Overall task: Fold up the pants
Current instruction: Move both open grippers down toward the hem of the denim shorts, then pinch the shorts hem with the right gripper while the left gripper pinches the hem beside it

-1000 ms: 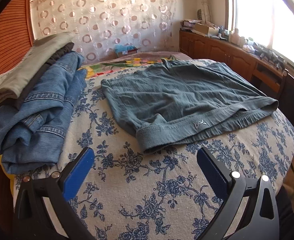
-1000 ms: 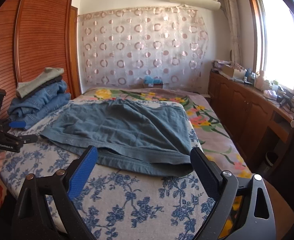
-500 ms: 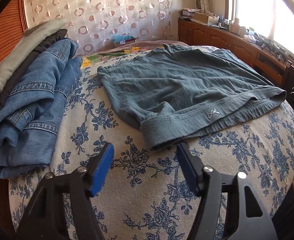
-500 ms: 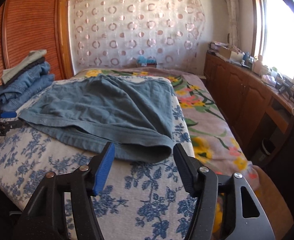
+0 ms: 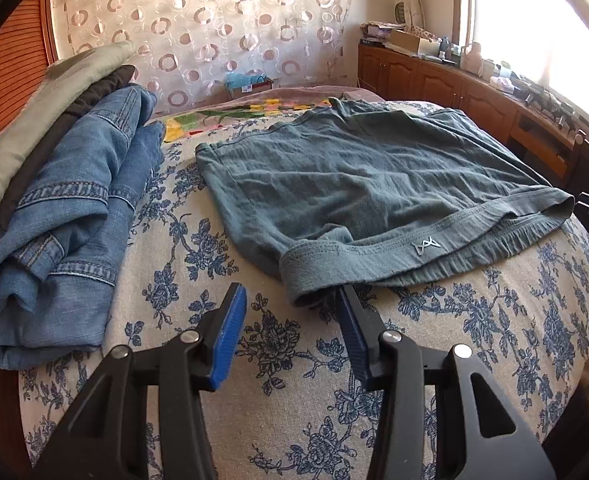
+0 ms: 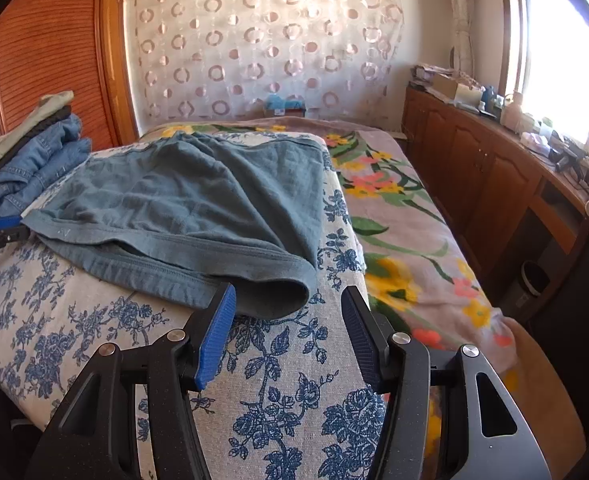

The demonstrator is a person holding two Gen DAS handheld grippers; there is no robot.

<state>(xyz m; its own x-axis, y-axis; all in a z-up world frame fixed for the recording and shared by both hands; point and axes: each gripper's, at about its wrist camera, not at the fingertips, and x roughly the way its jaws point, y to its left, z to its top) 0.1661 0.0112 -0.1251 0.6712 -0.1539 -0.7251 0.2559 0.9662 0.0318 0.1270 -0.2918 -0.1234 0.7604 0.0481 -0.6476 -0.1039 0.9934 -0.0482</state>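
Waistband corners come first, nearest the bed's front edge: the left gripper [image 5: 290,316] has just been narrowing its jaws, and its right pad [image 5: 348,320] slips under the near-left corner of the shorts [image 5: 366,184] without pinching yet. The right gripper [image 6: 288,318] has also been narrowing; the near-right waistband corner bulges just ahead of its half-spread pads, which do not press it. I judge the teal shorts light, limp and prone to sagging, so both waistband corners, thick with stitched hem, are the sound places to grip. They lie flat on the blue-flowered bedspread [image 5: 278,392], waistband toward the front edge, legs running back. Beyond, at the left edge, sits a stack of folded jeans [image 5: 74,216].
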